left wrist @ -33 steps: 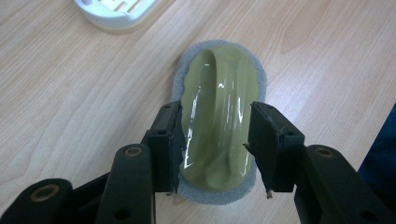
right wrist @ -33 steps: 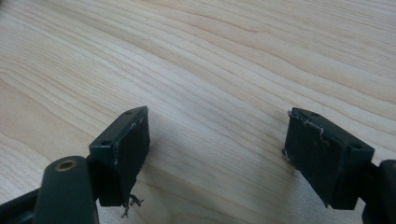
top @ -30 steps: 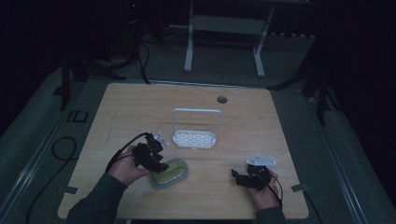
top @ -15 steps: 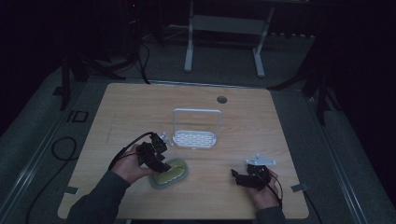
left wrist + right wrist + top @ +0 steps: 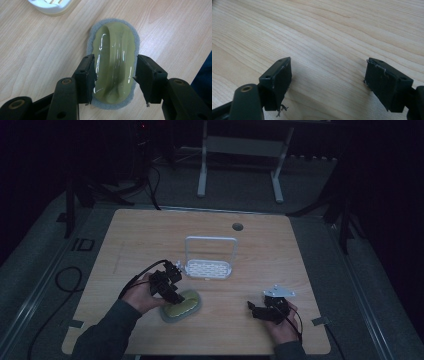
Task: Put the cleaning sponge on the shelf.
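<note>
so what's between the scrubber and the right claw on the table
Nothing: bare wood between the scrubber and the right claw in the high view.

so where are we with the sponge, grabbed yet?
Done: left gripper is down over the green scrubbing sponge, fingers straddling its handle. In hand: the close; a gap shows on one side, so no firm grip yet. Left: lifting it, perhaps toward the white rack. Right gripper is open over bare table.

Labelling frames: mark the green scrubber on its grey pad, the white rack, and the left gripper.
Glossy olive-green scrubber with grey felt pad (image 5: 113, 62): left gripper view, on its raised handle.
White slotted plastic rack (image 5: 208, 268): high view, on its base.
Left gripper (image 5: 113, 78): left gripper view, midway between fingers.
</note>
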The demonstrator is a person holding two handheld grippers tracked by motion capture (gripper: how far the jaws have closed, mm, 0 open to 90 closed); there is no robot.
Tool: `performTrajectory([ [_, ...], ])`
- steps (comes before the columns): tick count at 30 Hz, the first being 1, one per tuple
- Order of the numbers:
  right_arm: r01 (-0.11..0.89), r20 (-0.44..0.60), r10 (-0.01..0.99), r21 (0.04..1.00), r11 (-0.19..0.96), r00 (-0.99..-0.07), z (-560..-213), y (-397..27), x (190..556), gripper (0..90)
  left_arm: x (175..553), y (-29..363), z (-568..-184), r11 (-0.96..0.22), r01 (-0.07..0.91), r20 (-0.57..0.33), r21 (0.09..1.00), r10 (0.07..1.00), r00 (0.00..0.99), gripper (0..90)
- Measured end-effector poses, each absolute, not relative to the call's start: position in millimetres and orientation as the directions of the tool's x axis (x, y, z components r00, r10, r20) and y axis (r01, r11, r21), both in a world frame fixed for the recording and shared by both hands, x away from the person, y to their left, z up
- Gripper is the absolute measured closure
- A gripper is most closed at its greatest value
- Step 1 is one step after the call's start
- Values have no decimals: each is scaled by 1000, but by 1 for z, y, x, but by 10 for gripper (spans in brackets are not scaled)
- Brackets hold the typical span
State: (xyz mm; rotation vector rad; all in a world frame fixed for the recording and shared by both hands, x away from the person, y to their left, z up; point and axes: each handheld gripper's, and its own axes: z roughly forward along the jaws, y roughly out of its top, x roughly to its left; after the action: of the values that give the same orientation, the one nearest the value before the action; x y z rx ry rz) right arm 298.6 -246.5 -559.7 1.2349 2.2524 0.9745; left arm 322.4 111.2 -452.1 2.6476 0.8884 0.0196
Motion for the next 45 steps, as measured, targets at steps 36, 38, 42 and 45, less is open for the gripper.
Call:
performTrajectory([
  [36, 573, -9, 844, 731, 371, -536, -560, -246, 299, 209, 339, 88, -464, -827, 537, -121, 164, 524, 843, 550],
  [38, 573, -9, 844, 731, 371, -536, -560, -246, 299, 209, 340, 86, -465, -830, 535, -129, 158, 520, 844, 550],
  [42, 573, -8, 845, 731, 370, -535, -560, -246, 299, 209, 342, 84, -469, -839, 527, -127, 137, 513, 849, 552],
  [45, 573, -9, 844, 731, 371, -536, -560, -246, 299, 209, 343, 83, -470, -844, 522, -121, 124, 509, 852, 563],
])
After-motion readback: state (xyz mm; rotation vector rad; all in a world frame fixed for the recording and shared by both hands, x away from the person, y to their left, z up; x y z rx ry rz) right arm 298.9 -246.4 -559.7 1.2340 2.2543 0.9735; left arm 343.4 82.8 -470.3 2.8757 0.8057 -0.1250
